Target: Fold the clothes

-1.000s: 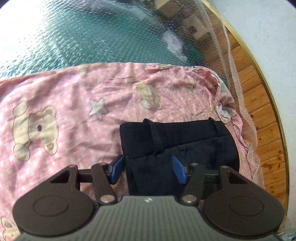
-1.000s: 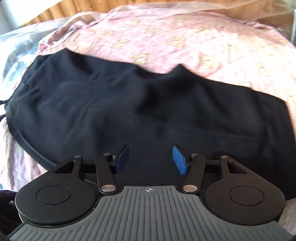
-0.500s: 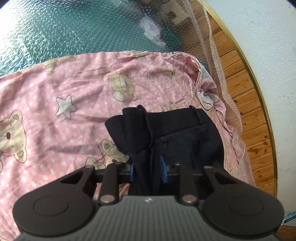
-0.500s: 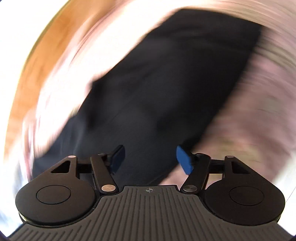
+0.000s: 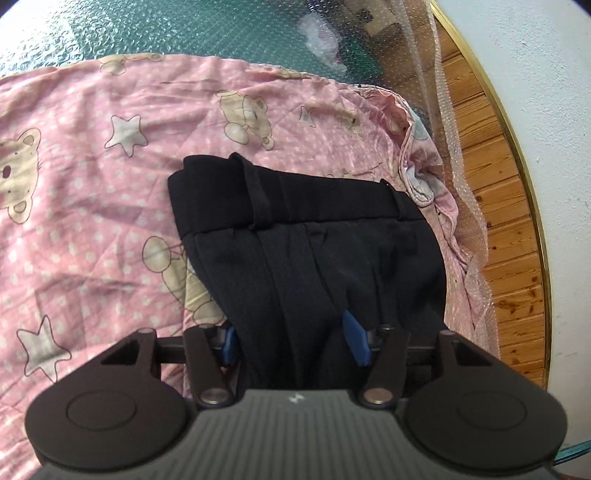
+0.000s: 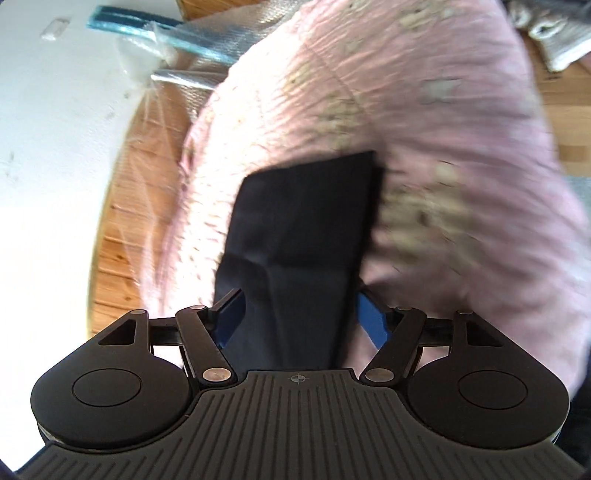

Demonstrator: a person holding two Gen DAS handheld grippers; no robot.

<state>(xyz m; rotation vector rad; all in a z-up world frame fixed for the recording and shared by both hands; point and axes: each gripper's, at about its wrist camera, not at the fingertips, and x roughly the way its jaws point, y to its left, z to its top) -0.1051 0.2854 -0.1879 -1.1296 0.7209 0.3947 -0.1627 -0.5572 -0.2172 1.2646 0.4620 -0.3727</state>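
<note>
Black trousers (image 5: 314, 229) lie on a pink sheet with bears and stars (image 5: 92, 221). Their waistband, with belt loops, faces away in the left wrist view. My left gripper (image 5: 292, 343) is open, and the gathered fabric runs between its blue fingertips (image 5: 356, 343) without being pinched. In the blurred right wrist view a narrow end of the trousers (image 6: 306, 221) stretches forward over the pink sheet (image 6: 443, 129). My right gripper (image 6: 301, 321) is open too, with that dark cloth lying between its fingers.
The sheet's edge hangs at the right of the left wrist view, beside bubble wrap (image 5: 447, 122), a wooden floor (image 5: 506, 236) and a white wall (image 5: 546, 92). A green textured surface (image 5: 147, 26) lies beyond the sheet. Wooden floor (image 6: 122, 229) shows left of the right gripper.
The left gripper, shut on the bunched waist half a second ago, now stands open with the fabric spread wider. The right gripper swung quickly from above the spread trousers to a narrow end.
</note>
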